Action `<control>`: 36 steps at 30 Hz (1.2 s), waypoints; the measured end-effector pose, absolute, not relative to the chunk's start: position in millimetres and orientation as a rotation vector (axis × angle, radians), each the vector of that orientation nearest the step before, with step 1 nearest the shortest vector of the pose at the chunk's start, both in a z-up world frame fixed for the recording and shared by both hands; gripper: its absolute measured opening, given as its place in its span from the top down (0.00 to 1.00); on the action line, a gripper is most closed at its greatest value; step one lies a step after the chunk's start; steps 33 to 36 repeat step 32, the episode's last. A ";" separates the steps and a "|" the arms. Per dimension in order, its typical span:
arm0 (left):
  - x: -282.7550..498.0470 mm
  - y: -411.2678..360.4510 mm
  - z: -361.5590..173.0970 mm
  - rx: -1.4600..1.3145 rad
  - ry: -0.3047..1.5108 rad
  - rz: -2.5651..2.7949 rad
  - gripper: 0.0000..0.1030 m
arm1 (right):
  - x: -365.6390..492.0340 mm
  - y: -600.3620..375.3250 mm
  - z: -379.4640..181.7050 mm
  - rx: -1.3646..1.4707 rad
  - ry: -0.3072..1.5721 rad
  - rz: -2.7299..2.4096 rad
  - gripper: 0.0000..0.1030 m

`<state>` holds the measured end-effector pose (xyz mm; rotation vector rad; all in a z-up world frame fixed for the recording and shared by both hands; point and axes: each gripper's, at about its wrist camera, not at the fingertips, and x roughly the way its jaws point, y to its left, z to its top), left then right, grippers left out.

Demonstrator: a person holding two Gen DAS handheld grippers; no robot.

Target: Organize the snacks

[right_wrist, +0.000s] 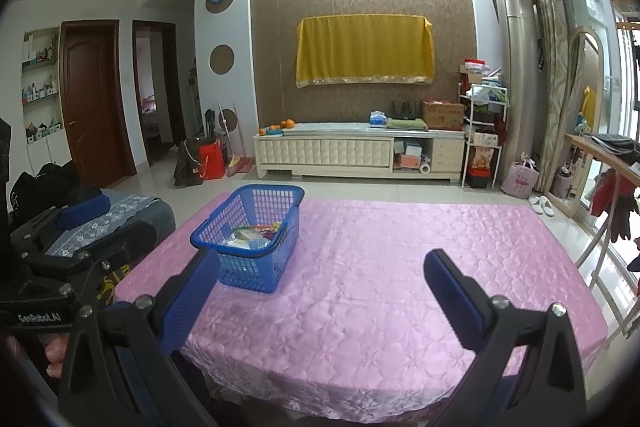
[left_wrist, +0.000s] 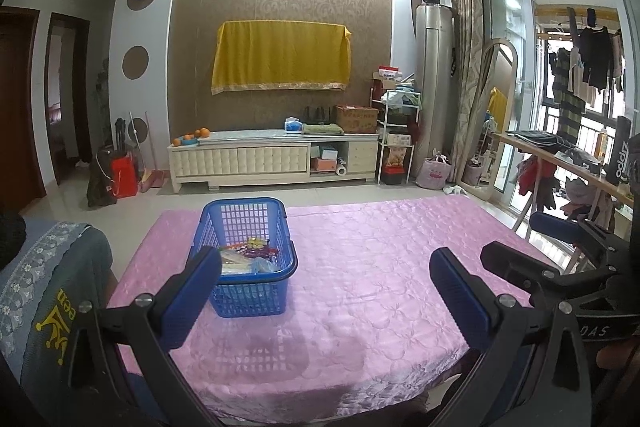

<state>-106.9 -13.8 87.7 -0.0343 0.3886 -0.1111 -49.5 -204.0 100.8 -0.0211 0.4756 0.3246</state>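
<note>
A blue plastic basket [left_wrist: 262, 297] stands on the left part of a table with a pink cloth [left_wrist: 380, 267]. Several snack packets [left_wrist: 250, 255] lie inside it. The basket [right_wrist: 250, 269] and the snacks [right_wrist: 254, 233] also show in the right wrist view. My left gripper [left_wrist: 326, 261] is open and empty, held above the near side of the table, with its left finger in front of the basket. My right gripper [right_wrist: 320, 263] is open and empty, to the right of the basket. The right gripper also shows at the right edge of the left wrist view [left_wrist: 560, 247].
A chair with a grey patterned cover [left_wrist: 48, 287] stands at the table's left side. A wooden side table [left_wrist: 560, 155] with clutter stands at the right. A white TV cabinet [left_wrist: 276, 157] stands against the far wall across an open floor.
</note>
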 end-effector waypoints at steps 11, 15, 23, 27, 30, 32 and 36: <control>-105.7 -14.0 85.6 -0.039 0.403 -0.117 0.00 | -45.6 -205.6 98.4 -0.017 0.496 0.324 0.00; -105.6 -15.2 85.2 -0.040 0.407 -0.123 0.00 | -44.9 -206.1 98.7 -0.019 0.498 0.322 0.00; -106.0 -16.0 84.1 -0.041 0.413 -0.128 0.00 | -44.8 -204.9 96.1 -0.016 0.508 0.323 0.00; -105.6 -15.8 84.2 -0.046 0.415 -0.132 0.00 | -45.2 -205.4 95.7 -0.015 0.508 0.323 0.00; -106.2 -15.7 84.1 -0.047 0.415 -0.132 0.00 | -44.8 -206.0 96.1 -0.015 0.507 0.323 0.00; -106.2 -15.5 83.8 -0.050 0.418 -0.135 0.00 | -45.0 -205.7 95.7 -0.015 0.507 0.323 0.00; -106.2 -15.5 83.8 -0.050 0.418 -0.135 0.00 | -45.0 -205.7 95.7 -0.015 0.507 0.323 0.00</control>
